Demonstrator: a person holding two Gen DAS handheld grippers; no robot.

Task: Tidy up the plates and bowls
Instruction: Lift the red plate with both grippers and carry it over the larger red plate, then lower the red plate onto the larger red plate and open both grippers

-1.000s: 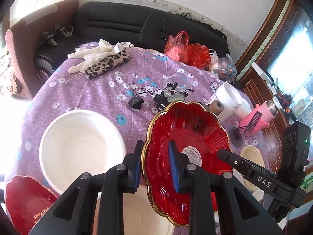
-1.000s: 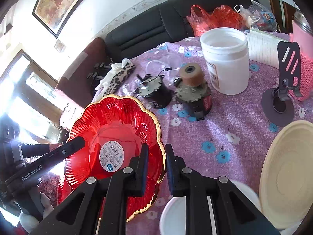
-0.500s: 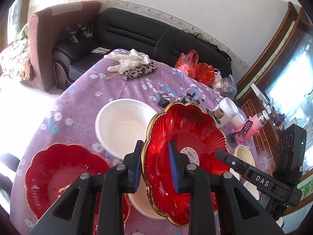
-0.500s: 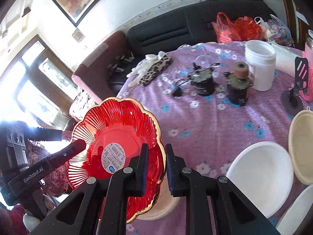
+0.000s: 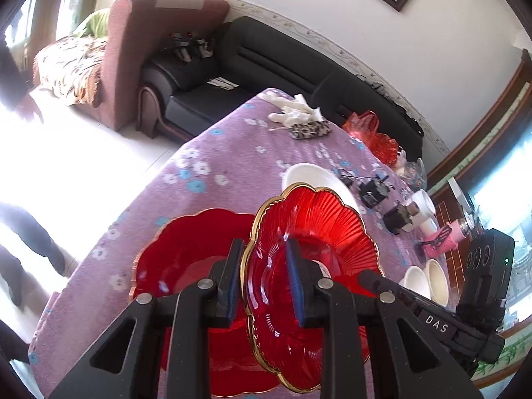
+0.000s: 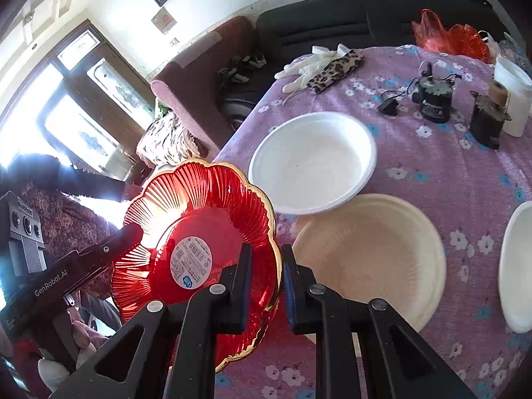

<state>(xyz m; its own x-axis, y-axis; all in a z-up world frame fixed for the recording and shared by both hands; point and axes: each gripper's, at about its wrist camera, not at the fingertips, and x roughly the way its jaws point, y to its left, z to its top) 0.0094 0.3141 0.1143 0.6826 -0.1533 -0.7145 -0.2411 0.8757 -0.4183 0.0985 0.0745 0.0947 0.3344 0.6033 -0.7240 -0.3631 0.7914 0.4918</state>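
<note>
Both grippers hold one red, gold-rimmed scalloped plate (image 5: 309, 252) up in the air, tilted. My left gripper (image 5: 264, 279) is shut on its near rim. My right gripper (image 6: 264, 284) is shut on the opposite rim; the plate's underside with a round label (image 6: 191, 262) faces this camera. A second red plate (image 5: 186, 266) lies on the purple tablecloth just left of and below the held one. A white bowl (image 6: 312, 163) and a cream plate (image 6: 369, 259) lie on the table to the right; another white dish (image 6: 517, 266) shows at the right edge.
Two dark motors (image 6: 432, 99), a white tub (image 6: 513, 96), a leopard-print pouch with white gloves (image 6: 329, 66) and red bags (image 6: 449, 36) sit at the far side. Small cream bowls (image 5: 425, 282) and a pink bottle (image 5: 449, 237) stand right. The table's left edge (image 5: 133, 206) drops to the floor.
Both grippers have carried the held red plate leftward and up over the table; the second red plate now lies right beside it, and the white bowl is farther off.
</note>
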